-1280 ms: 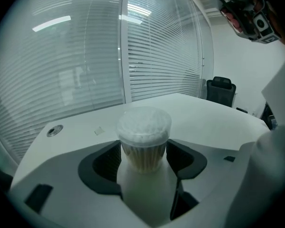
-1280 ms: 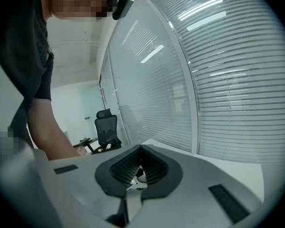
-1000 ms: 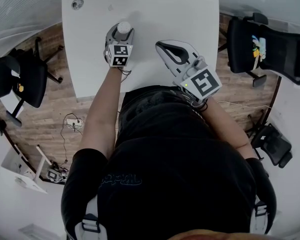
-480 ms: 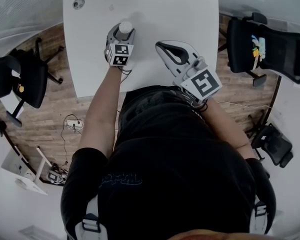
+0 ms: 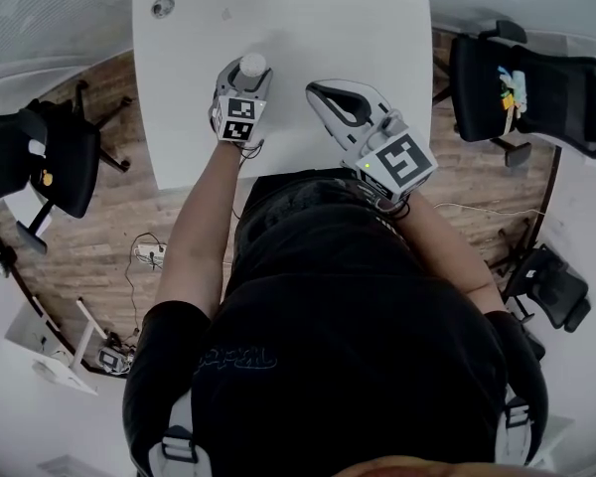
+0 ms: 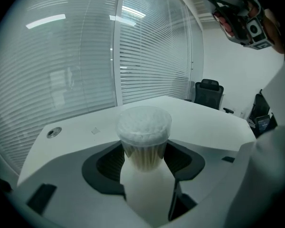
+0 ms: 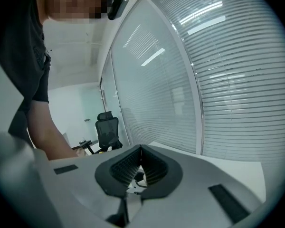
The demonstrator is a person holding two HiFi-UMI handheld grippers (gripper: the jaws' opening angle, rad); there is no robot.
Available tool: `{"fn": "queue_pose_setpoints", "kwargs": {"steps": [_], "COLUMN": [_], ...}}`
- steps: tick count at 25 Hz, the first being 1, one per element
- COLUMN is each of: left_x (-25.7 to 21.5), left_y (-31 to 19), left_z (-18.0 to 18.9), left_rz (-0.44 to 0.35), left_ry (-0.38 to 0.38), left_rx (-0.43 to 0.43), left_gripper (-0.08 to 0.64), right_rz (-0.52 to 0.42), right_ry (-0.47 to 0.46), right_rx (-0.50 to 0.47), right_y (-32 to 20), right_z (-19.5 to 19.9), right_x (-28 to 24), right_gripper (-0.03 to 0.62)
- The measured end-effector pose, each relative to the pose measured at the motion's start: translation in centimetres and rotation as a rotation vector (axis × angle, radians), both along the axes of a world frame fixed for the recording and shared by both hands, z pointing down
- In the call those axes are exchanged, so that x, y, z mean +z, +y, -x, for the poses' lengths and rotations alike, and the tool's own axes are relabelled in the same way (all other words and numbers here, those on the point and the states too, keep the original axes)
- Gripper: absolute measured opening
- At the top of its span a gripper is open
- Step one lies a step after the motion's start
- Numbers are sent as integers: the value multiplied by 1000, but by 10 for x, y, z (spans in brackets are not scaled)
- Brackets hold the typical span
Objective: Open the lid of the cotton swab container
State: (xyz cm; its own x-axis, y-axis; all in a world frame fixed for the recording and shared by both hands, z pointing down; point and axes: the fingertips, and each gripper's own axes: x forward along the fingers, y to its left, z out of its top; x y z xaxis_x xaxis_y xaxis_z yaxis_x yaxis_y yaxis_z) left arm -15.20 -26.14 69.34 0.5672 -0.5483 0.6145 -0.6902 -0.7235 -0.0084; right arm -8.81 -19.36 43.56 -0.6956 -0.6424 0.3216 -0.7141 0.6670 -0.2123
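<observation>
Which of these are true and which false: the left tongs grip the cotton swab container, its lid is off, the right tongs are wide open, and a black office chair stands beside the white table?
1. The left tongs grip the cotton swab container. True.
2. The lid is off. False: the lid sits on top of the container, covering the swabs.
3. The right tongs are wide open. False: they are shut, with nothing between them.
4. A black office chair stands beside the white table. True.
</observation>
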Motion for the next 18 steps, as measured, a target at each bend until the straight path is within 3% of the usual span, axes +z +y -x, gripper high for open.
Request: {"fn": "queue_pose_setpoints", "kwargs": {"steps": [7,12,18], "left_x": [-32,-56,-85], "left_y": [26,43,68], "left_z": [7,19,33], "left_rz": [-17,-52,-36], "left_ry": [4,-34,-1], "left_rx": [97,154,196], "left_gripper": [267,267,267], "right_rz": [-20,-28,-41], "right_ry": [-15,-31,-20], "right_rx": [3,11,49], "right_y": [19,32,46], "right_z": [19,30,34], "right_x": [-10,-19,-25], "right_gripper": [22,22,23]}}
